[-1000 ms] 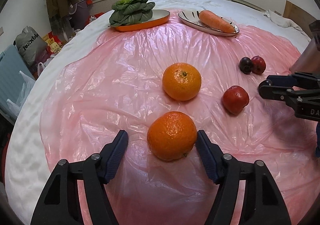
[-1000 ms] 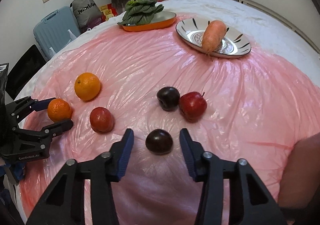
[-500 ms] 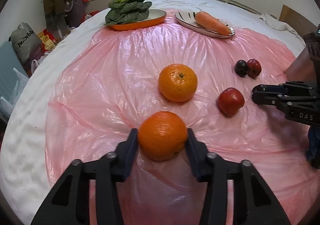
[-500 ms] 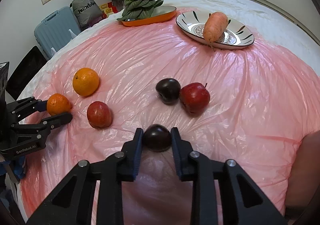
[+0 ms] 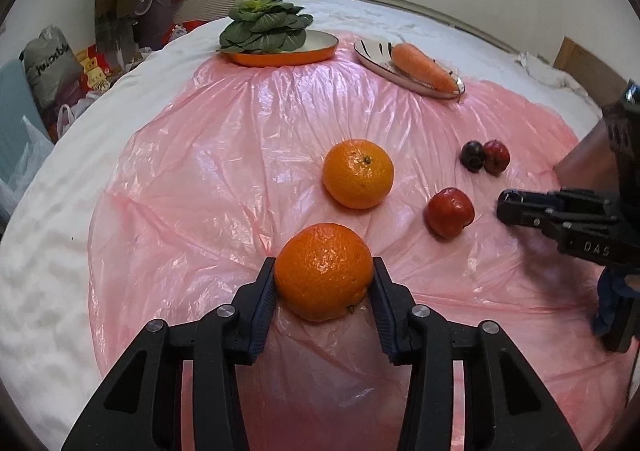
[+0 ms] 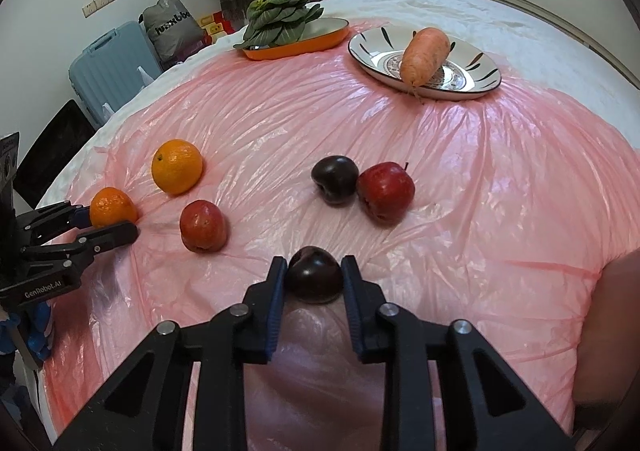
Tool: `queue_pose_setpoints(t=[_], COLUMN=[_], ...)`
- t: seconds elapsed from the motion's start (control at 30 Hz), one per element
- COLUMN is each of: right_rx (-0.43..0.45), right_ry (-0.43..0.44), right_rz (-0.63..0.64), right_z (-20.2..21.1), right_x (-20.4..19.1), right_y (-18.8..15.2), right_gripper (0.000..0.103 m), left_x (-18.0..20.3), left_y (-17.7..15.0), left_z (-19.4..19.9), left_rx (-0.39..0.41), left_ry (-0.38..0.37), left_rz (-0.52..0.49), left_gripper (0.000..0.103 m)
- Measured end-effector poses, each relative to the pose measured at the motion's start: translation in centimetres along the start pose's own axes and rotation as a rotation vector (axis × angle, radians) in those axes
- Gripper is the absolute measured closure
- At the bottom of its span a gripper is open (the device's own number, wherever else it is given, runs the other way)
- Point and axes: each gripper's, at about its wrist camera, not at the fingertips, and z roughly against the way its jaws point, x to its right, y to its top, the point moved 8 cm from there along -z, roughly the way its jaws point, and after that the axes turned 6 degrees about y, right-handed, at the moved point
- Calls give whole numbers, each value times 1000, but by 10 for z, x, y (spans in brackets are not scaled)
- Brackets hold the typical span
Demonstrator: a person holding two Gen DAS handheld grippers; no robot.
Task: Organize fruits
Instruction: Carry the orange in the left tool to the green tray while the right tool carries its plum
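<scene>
Here the near orange [image 5: 323, 271] sat on the pink plastic sheet [image 5: 208, 179], pinched at its sides by the left gripper [image 5: 324, 283], whose jaws had just been closing and now pressed on the fruit. A second orange [image 5: 358, 173] lay just beyond it, and a red apple [image 5: 450, 212] a little off to the right. In the right wrist view a dark plum [image 6: 315, 275] was clamped in the same way by the right gripper [image 6: 315, 279], its jaws having just closed onto the fruit, both pads against its skin. Further on lay another dark plum [image 6: 335, 179] touching a second red apple [image 6: 385, 191].

At the far edge of the sheet stood an orange dish [image 6: 320, 35] with leafy greens [image 6: 280, 19] and a patterned plate [image 6: 472, 81] with a carrot [image 6: 425, 55]; both looked taken by vegetables, and no empty container showed.

The step in hand seemed to be the grasp itself: both fruits were gripped but appeared to rest on the sheet, not yet lifted. The next move probably called for raising each one clear of the crinkled plastic without dragging it, then carrying like to like, the orange beside the other orange, the plum beside the other plum. The round fruits could roll once let go on the soft, uneven surface, so each would want setting down gently.
</scene>
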Motion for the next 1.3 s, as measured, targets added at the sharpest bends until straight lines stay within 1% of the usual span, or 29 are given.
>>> queue_pose_setpoints(t=[0.2, 0.4, 0.77, 0.97, 1.1, 1.3], right_rx=[5, 6, 32, 53, 66, 77], right_ry=[-2, -3, 8, 11, 10, -10], right_rz=[-3, -4, 6, -7, -28, -60], right_z=[6, 15, 57, 86, 105, 134], right_x=[-2, -8, -32, -41, -40, -32], right_y=[-3, -11, -34, -57, -78, -109], right_gripper=[91, 91, 91, 91, 91, 91], left_x=[-16, -35, -57, -48, -31, 5], left_y=[-2, -10, -28, -34, -42, -53], left_z=[9, 19, 53, 77, 95, 117], left_rx=[13, 19, 33, 55, 66, 76], left_ry=[0, 18, 51, 37, 19, -20], left_rz=[49, 92, 123, 116, 88, 46], left_gripper=[64, 64, 64, 64, 64, 64])
